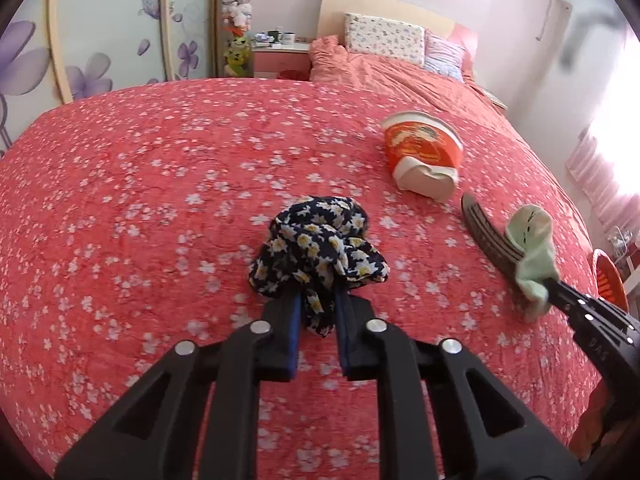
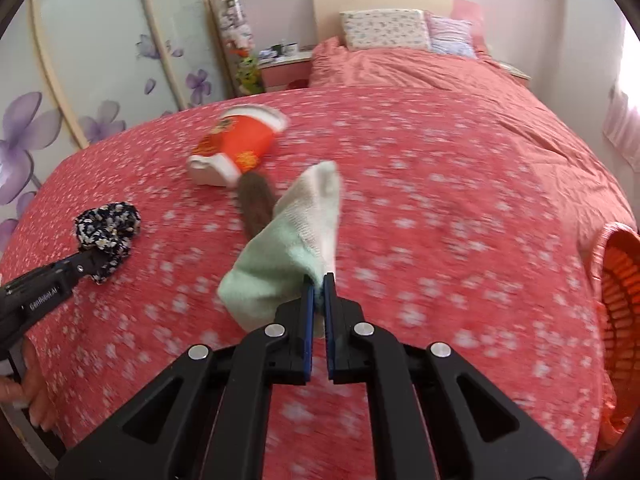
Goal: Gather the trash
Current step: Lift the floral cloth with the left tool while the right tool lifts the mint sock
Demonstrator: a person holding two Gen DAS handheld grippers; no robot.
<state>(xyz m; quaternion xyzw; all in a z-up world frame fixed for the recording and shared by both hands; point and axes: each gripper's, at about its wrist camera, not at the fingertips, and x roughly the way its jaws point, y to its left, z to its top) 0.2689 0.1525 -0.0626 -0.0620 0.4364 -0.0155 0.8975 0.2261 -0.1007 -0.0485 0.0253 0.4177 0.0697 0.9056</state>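
Left wrist view: the left gripper (image 1: pixel 316 304) pinches a floral scrunchie (image 1: pixel 318 246) on the red bedspread (image 1: pixel 140 184). Right of it, the right gripper (image 2: pixel 318 286) clamps a pale green sock (image 2: pixel 292 244) (blurred), near a crushed orange cup (image 1: pixel 422 156).

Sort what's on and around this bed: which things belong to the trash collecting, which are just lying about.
In play: floral cloth in left gripper; green sock in right gripper; crushed noodle cup; dark strap; orange basket.
Lying about: pillows; nightstand mugs; plush toys.
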